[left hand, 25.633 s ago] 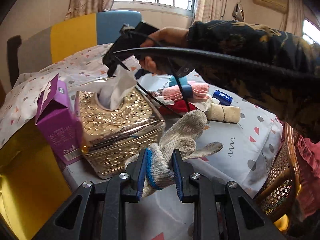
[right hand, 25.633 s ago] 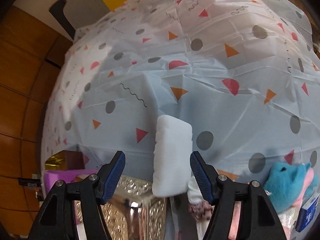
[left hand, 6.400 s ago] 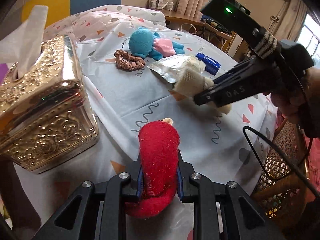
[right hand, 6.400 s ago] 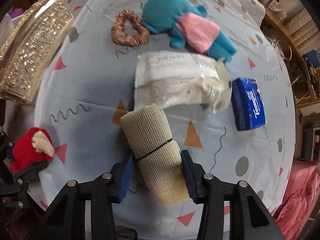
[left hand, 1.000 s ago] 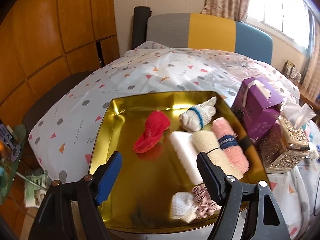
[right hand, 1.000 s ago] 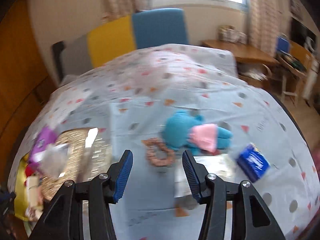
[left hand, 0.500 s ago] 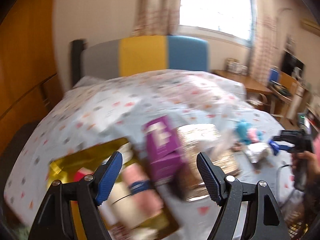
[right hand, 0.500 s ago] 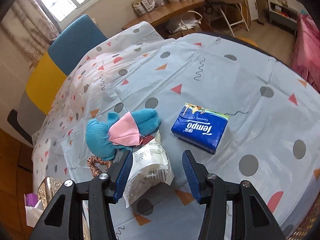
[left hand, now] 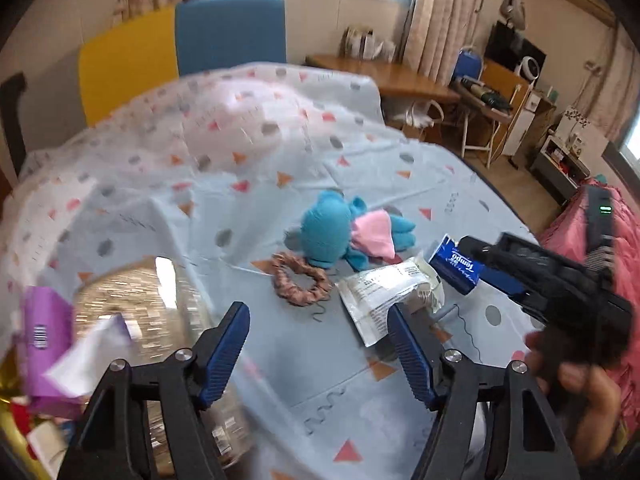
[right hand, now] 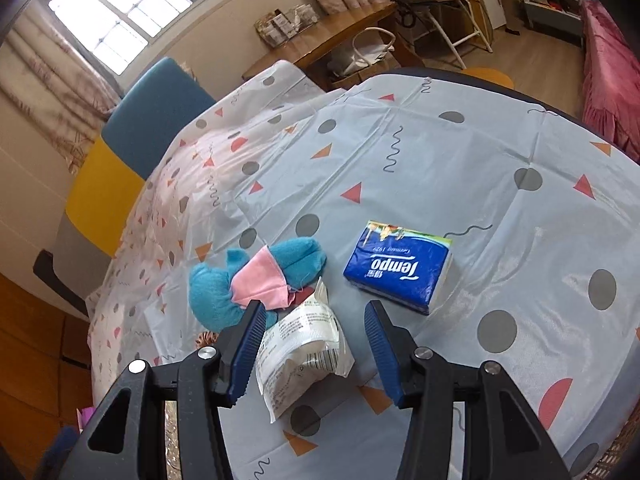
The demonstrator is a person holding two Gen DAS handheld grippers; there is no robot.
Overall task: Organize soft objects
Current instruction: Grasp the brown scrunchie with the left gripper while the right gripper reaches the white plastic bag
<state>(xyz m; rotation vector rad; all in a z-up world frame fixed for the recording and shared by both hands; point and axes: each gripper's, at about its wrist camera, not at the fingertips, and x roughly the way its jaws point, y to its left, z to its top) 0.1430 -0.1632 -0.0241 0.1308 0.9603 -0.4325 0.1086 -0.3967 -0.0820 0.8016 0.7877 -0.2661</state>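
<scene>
Left wrist view: the left gripper (left hand: 318, 344) hangs over the tablecloth (left hand: 400, 168), its jaws apart, just now narrowing, with nothing between them. Beyond lie the scrunchie (left hand: 302, 283), the blue plush (left hand: 340, 232), the white packet (left hand: 384, 294) and the tissue pack (left hand: 456, 266). The gold tissue box (left hand: 132, 300) and purple box (left hand: 42, 324) sit blurred at left. The right gripper (left hand: 476, 250) comes in from the right, held by a hand (left hand: 580, 380).

Right wrist view: the right gripper (right hand: 316, 346) has jaws apart and empty above the packet (right hand: 304, 346); plush (right hand: 248, 280) just beyond, tissue pack (right hand: 400, 266) to its right.
</scene>
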